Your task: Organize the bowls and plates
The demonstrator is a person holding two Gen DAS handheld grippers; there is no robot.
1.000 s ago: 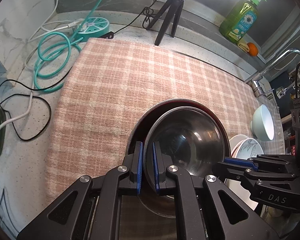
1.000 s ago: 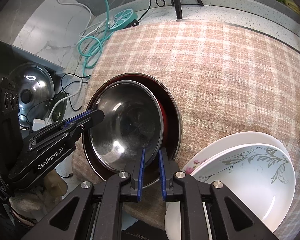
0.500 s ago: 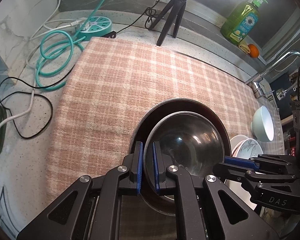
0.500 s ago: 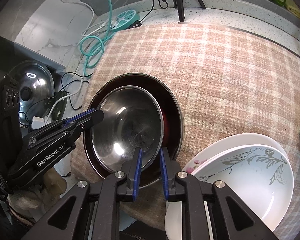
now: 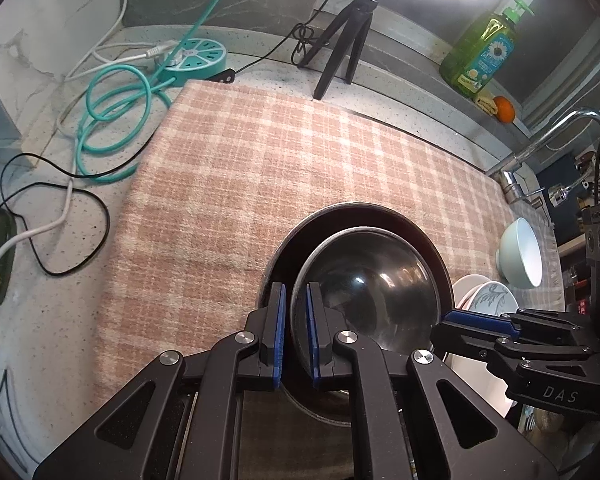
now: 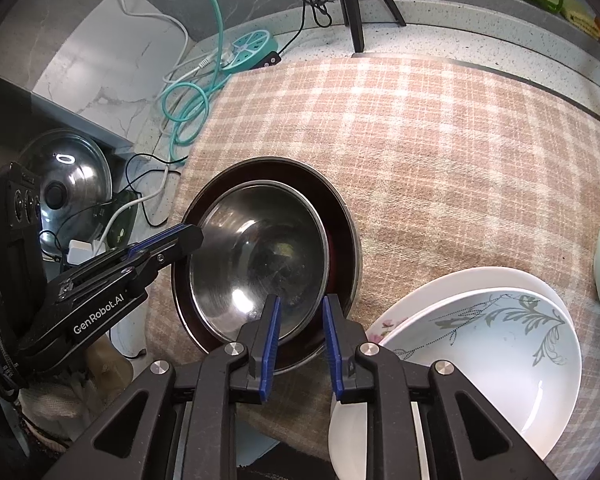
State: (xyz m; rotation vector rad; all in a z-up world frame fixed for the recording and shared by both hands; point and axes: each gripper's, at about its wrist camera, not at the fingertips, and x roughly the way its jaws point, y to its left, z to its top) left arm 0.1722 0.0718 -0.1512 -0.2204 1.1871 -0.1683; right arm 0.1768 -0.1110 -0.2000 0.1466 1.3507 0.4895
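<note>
Gleaming inside a dark pan (image 6: 342,216), the steel bowl (image 6: 256,256) is pinched by the left gripper (image 5: 296,330); the right gripper (image 6: 298,344) has just been opening around its rim.

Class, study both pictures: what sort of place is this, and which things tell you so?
Most likely a home kitchen counter: a chrome tap, a green dish-soap pump bottle, and a steel bowl beside white plates on a pink checked cloth.

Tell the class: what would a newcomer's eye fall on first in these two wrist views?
First, the shiny steel bowl nested in a dark red-lined bowl on the checked cloth, with the left gripper clamped on its rim. The right gripper straddles the opposite rim; its jaws have just been opening. Beside it sit stacked white plates, the upper one leaf-patterned.
</note>
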